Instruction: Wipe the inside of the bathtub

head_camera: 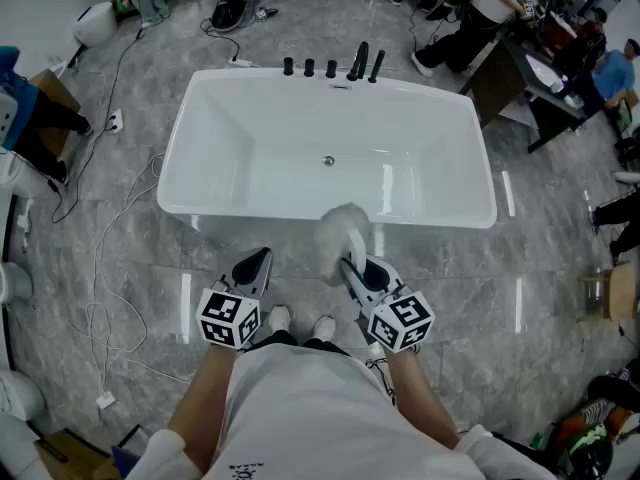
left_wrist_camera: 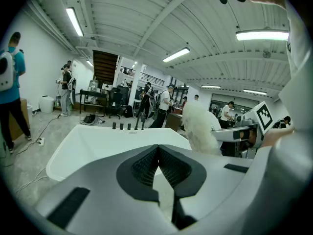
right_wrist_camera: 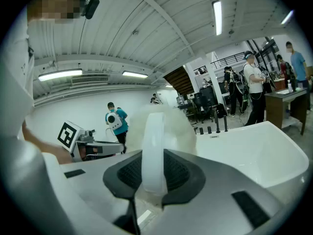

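The white bathtub (head_camera: 250,208) stands on the grey floor in front of me, and its basin holds nothing. My right gripper (head_camera: 352,265) is shut on the white handle (right_wrist_camera: 154,146) of a fluffy white brush (head_camera: 342,230), whose head hangs over the tub's near rim. The brush head (right_wrist_camera: 182,130) rises past the jaws (right_wrist_camera: 154,168). My left gripper (head_camera: 258,264) is shut with nothing in it, just short of the near rim; its jaws (left_wrist_camera: 157,151) meet. From the left gripper view the brush (left_wrist_camera: 199,129) and the tub (left_wrist_camera: 98,146) show ahead.
Black taps and a spout (head_camera: 335,66) line the tub's far rim. Cables (head_camera: 110,268) trail over the floor at left. A desk (head_camera: 520,68) with people stands at upper right. My shoes (head_camera: 300,323) are close to the tub's near side.
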`<state>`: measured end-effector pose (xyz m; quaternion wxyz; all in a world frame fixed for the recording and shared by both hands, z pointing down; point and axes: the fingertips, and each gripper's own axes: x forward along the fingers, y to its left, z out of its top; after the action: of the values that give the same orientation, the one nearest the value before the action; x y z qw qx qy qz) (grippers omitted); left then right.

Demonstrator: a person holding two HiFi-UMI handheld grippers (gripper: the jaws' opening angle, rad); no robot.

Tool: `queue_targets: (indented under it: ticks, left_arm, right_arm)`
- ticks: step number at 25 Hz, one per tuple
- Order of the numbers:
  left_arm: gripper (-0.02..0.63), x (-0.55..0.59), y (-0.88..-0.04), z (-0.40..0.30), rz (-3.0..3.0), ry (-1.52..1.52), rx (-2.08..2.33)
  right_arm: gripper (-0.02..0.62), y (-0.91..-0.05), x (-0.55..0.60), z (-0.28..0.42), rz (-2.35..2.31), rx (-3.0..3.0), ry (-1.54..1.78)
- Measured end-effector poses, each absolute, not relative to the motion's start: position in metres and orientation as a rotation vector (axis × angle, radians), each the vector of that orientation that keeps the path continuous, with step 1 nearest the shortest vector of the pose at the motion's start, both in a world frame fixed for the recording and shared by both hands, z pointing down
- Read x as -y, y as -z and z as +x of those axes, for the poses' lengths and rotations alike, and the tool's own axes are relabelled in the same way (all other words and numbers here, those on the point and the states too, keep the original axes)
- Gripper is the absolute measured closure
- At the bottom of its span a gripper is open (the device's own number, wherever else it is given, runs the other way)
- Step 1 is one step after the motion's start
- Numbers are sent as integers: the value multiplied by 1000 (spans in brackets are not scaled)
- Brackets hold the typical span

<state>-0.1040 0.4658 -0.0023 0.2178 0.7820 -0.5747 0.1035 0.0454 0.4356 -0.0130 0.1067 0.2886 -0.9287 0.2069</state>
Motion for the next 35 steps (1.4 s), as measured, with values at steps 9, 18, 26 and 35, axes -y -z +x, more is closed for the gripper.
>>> queue_targets:
  ticks: [9, 18, 26, 35]
  left_arm:
    - [594, -469, 5, -106, 2197, -288, 1544]
    - [594, -463, 9, -119, 2240, -270, 1513]
    - [594, -463, 8, -149, 2261, -247, 1491]
    - [594, -465, 0, -174, 2279, -223, 1463]
  right_arm:
    - [500, 13, -445, 43, 901, 2704, -621]
    - [500, 12, -449, 37, 965, 2687, -643]
    - [500, 14, -448, 13, 998, 2690, -645]
    - [500, 18, -447, -21, 1006, 2686, -605]
